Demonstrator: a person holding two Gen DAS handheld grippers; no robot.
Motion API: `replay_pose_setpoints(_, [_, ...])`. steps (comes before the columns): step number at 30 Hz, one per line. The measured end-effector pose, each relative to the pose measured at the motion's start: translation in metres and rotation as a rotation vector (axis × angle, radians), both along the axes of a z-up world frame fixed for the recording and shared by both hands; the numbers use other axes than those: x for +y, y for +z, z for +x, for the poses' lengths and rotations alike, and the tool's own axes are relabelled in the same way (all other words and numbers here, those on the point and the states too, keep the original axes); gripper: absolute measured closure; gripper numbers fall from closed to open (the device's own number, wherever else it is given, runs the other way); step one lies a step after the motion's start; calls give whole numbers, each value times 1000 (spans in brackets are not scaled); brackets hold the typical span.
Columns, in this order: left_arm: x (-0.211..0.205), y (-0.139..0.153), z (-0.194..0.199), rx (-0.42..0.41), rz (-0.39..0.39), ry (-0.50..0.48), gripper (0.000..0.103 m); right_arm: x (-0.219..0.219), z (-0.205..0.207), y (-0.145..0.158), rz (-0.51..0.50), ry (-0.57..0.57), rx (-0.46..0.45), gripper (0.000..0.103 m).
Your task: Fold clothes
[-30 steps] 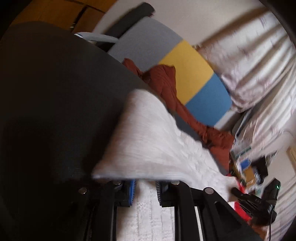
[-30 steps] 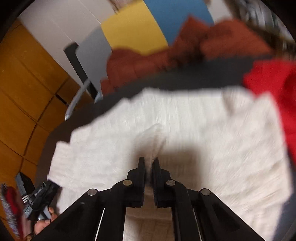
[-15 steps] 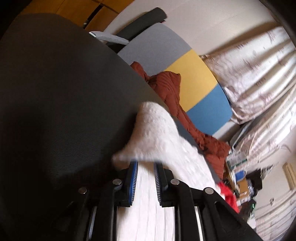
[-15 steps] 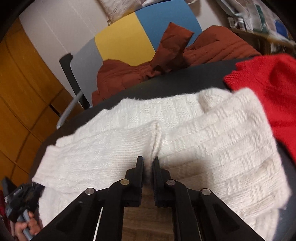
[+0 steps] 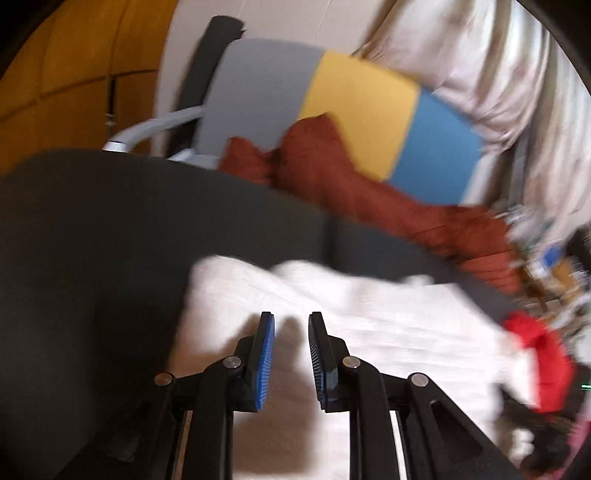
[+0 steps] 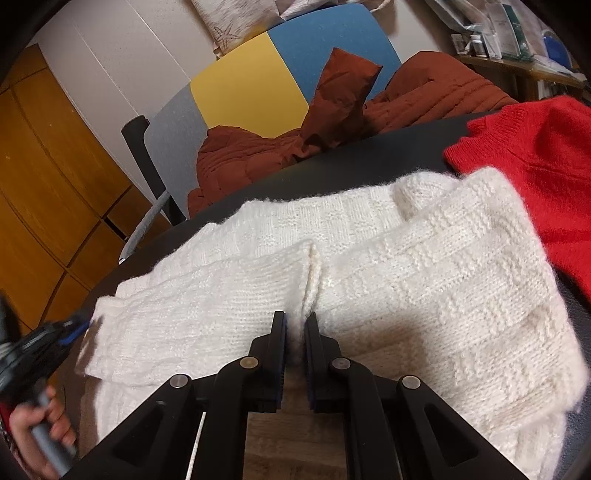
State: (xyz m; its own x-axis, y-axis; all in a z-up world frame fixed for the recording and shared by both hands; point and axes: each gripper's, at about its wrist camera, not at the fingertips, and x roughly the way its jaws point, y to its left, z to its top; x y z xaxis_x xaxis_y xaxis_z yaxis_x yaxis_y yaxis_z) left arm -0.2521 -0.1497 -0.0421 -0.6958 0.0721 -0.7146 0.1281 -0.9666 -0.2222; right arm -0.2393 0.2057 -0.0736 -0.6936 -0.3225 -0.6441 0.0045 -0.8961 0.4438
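Note:
A white knit sweater (image 6: 406, 277) lies on the dark round table (image 6: 369, 162), with both sleeves folded in across its body. My right gripper (image 6: 295, 317) is shut on a ridge of white knit where the two sleeves meet. In the blurred left wrist view, my left gripper (image 5: 290, 317) hangs open just above the white sweater (image 5: 369, 314), with nothing between its blue pads (image 5: 266, 354). The right wrist view shows the left gripper (image 6: 70, 328) by the sweater's left edge, with a hand (image 6: 40, 424) holding it.
A red sweater (image 6: 535, 166) lies on the table right of the white one. A rust-brown garment (image 6: 424, 96) is draped over a chair (image 6: 251, 88) with a grey, yellow and blue back behind the table. Wooden cupboards (image 6: 44, 166) stand left, cluttered shelves (image 6: 517, 33) right.
My left gripper has let go of the white sleeve, which now lies flat across the sweater, and has swung back towards its left edge. My right gripper stays shut on the knit.

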Motion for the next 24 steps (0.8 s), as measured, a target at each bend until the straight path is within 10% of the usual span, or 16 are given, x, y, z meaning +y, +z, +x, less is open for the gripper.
replay_pose_setpoints(16, [-24,-34,4,-42,-132,135,98,3,-4,-2,-12,13,3,95])
replay_pose_setpoints(24, [-20,2,50,85,-45,75,84,-10,17,50,110,18,121,73])
